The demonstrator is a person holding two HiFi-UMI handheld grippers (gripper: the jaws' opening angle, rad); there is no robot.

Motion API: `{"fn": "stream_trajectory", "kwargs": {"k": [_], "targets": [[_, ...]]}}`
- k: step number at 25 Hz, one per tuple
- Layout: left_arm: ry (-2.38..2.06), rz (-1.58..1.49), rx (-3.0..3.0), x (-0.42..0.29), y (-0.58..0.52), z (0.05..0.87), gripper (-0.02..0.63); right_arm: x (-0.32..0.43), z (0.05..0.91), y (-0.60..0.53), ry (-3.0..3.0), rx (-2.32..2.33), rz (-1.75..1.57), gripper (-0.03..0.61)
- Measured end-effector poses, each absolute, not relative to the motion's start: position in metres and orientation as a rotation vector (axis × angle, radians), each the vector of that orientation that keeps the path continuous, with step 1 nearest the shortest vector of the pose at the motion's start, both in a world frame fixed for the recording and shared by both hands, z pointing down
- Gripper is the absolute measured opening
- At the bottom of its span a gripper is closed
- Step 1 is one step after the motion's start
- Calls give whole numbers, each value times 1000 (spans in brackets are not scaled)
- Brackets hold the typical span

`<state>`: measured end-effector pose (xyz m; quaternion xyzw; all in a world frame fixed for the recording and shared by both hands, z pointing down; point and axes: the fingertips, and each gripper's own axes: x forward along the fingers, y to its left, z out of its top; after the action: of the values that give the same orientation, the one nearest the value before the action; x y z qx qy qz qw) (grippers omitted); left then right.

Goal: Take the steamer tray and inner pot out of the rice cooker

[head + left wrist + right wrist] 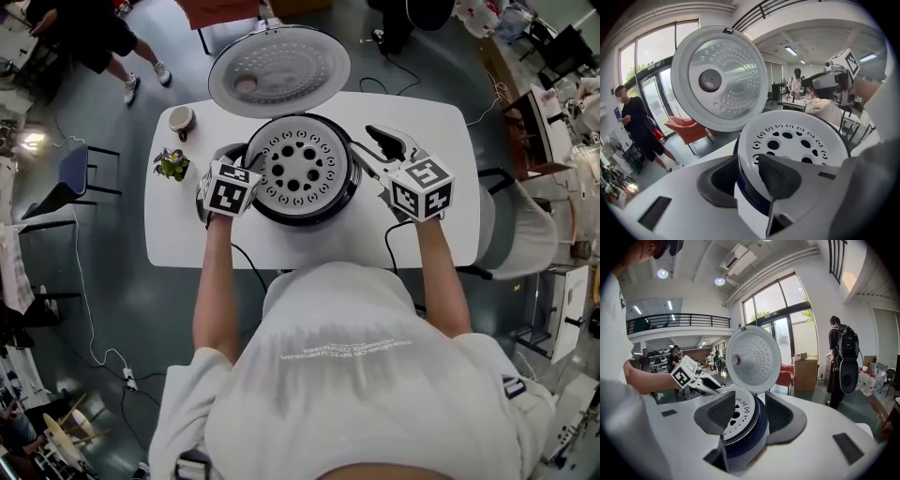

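The rice cooker (349, 199) stands mid-table with its lid (279, 70) swung up at the back. The white perforated steamer tray (302, 171) lies in its mouth; the inner pot underneath is hidden. My left gripper (242, 161) is at the cooker's left rim. In the left gripper view its jaws (746, 161) straddle that rim, one pad over the tray (797, 140) and one outside the navy wall, open. My right gripper (367, 159) stands the same way at the right rim (751, 401), open, one pad above the tray (738, 420).
A cup (181, 120) and a small potted plant (172, 164) sit on the white table (412, 112) left of the cooker. A grey chair (511, 230) stands to the right and a blue chair (73, 173) to the left. People stand nearby (103, 37).
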<state>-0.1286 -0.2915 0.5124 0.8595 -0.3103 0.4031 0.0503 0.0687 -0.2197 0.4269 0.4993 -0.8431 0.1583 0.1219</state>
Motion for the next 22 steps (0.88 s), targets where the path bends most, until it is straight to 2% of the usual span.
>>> {"fn": "stream_trajectory", "kwargs": {"k": [1, 8, 22], "targets": [[-944, 1225, 2616, -127, -290, 513, 130, 69, 427, -219, -2463, 1451, 460, 209], [-1005, 1135, 2606, -130, -287, 505, 120, 62, 429, -218, -2480, 1401, 457, 209], [-1085, 304, 2400, -151, -298, 447, 51, 40, 428, -225, -2541, 1287, 446, 209]]}}
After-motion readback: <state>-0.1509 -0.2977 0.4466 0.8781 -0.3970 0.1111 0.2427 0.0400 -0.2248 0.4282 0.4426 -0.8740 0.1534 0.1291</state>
